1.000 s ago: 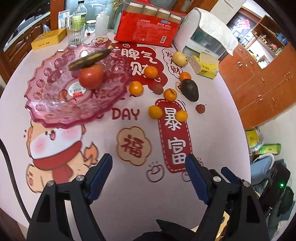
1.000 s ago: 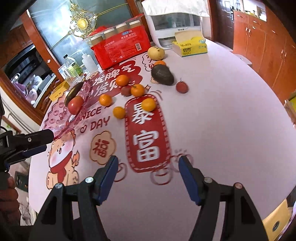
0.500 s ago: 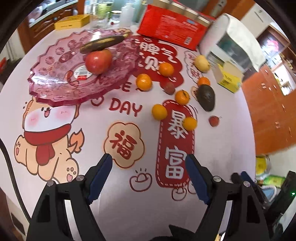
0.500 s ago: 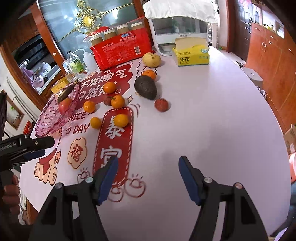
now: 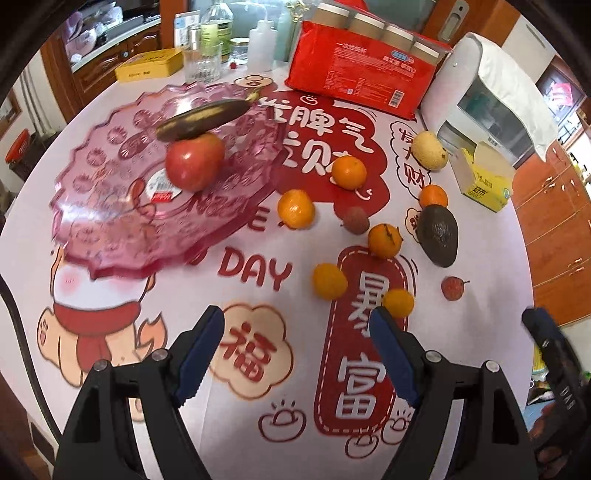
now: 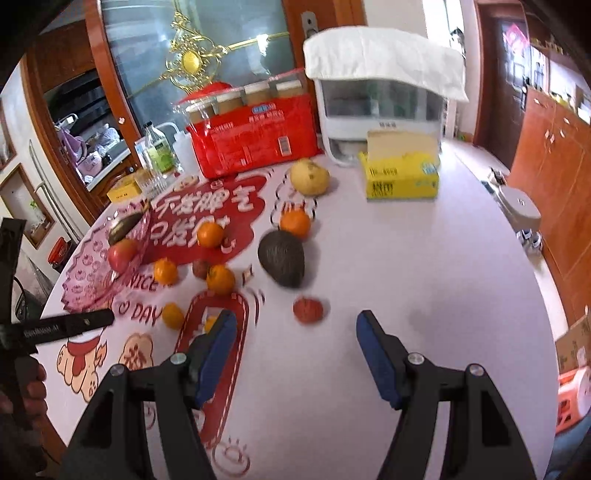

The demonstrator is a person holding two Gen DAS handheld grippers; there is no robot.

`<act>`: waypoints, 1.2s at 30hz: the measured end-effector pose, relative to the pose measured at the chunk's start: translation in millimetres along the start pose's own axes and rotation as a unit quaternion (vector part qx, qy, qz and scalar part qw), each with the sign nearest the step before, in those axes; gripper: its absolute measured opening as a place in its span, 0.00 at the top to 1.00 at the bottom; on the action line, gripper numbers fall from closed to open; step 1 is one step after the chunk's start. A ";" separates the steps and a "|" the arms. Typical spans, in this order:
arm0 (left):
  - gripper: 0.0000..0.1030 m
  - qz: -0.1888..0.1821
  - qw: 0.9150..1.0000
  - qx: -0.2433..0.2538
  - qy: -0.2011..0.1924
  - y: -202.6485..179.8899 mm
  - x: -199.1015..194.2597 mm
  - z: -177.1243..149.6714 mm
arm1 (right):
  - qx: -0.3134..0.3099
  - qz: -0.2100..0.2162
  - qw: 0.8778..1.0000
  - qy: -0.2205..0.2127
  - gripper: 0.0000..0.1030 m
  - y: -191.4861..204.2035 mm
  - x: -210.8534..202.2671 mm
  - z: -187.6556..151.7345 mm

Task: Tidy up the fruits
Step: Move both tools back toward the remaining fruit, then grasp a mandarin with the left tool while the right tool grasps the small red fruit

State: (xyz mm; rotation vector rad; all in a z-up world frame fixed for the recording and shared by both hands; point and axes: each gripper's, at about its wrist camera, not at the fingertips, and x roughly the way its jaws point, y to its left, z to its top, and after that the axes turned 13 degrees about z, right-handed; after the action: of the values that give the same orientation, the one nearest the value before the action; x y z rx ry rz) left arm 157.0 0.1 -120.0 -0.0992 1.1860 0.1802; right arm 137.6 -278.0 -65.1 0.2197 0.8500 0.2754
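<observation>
Home dining room beside a kitchen. Round table (image 6: 424, 266) under a festive printed cloth (image 5: 325, 155), wooden cabinets (image 6: 546, 155) along the wall, tissue box (image 6: 402, 173), covered countertop appliance (image 6: 384, 96), bottles (image 5: 216, 29), kitchen counter visible through a glazed wooden door (image 6: 147, 74).

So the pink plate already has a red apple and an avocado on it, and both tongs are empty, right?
Not quite. The pink plate holds the red apple and a dark banana, not an avocado. The avocado lies on the table among the oranges, as the left wrist view shows. Both the left tongs and right tongs are empty.
</observation>
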 end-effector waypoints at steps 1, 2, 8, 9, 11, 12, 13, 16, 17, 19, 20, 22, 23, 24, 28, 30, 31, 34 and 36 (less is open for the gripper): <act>0.23 -0.007 1.000 0.004 0.002 -3.1 2.6 3.5 | -0.006 0.001 1.000 -0.004 0.34 -0.1 2.2 5.9; 0.23 -0.012 1.000 0.006 0.007 -5.8 5.3 6.0 | -0.013 0.001 1.000 -0.010 0.34 -0.1 4.5 11.7; 0.22 -0.014 0.999 0.007 0.043 -19.4 29.0 12.4 | -0.030 0.003 0.999 -0.017 0.34 -7.2 25.3 26.9; 0.20 -0.013 0.999 0.007 0.047 -21.8 33.0 11.8 | -0.030 0.005 0.999 -0.015 0.34 -8.7 29.6 26.1; 0.19 -0.013 0.998 0.007 0.058 -27.4 42.8 9.5 | -0.030 0.009 0.999 -0.009 0.34 -12.1 39.8 23.2; 0.19 -0.015 0.998 0.007 0.060 -29.3 46.2 8.8 | -0.029 0.009 1.000 -0.005 0.34 -13.4 44.3 21.6; 0.19 -0.022 0.998 0.004 0.063 -32.0 51.8 8.7 | -0.027 0.010 1.000 -0.001 0.34 -15.3 49.8 20.0; 0.20 -0.026 0.998 0.002 0.060 -37.7 62.0 9.3 | -0.016 0.013 1.000 0.012 0.34 -20.1 67.1 15.4; 0.20 -0.025 0.998 0.004 0.058 -39.3 63.7 9.6 | -0.015 0.012 1.000 0.017 0.34 -20.8 71.2 14.0; 0.26 -0.022 0.998 0.010 0.051 -43.0 67.9 10.3 | -0.015 0.010 0.999 0.031 0.36 -22.3 81.1 11.3; 0.30 -0.022 0.998 0.011 0.051 -43.8 69.3 10.7 | -0.015 0.010 0.999 0.039 0.38 -23.3 86.4 9.5; 0.36 -0.024 0.998 0.012 0.057 -45.3 75.1 10.9 | -0.011 0.010 0.998 0.053 0.42 -25.9 94.9 6.7; 0.41 -0.023 0.998 0.013 0.060 -46.6 77.9 10.9 | -0.007 0.011 0.998 0.061 0.44 -27.3 99.1 5.2; 0.46 -0.022 0.998 0.013 0.064 -47.8 80.9 10.9 | -0.004 0.012 0.998 0.067 0.47 -28.3 102.2 3.8; 0.53 -0.024 0.998 0.016 0.061 -50.4 89.3 11.6 | -0.001 0.007 0.997 0.083 0.54 -30.8 111.0 -1.6; 0.58 -0.023 0.998 0.018 0.056 -51.4 92.0 12.4 | 0.001 0.006 0.996 0.088 0.58 -32.4 113.8 -2.9; 0.59 -0.025 0.998 0.018 0.056 -51.4 93.7 12.7 | 0.002 0.004 0.996 0.091 0.60 -33.2 115.7 -3.2; 0.67 -0.028 0.998 0.020 0.051 -53.1 95.6 13.6 | -0.006 -0.011 0.995 0.095 0.64 -33.0 119.5 -3.3; 0.70 -0.031 0.998 0.019 0.050 -52.9 96.1 13.9 | -0.011 -0.014 0.995 0.095 0.68 -32.9 120.4 -2.7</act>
State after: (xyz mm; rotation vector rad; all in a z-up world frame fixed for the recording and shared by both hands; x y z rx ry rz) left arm 214.8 -41.1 -204.9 -0.1120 1.2831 0.0982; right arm 216.1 -269.7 -161.8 0.1627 1.0373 0.2832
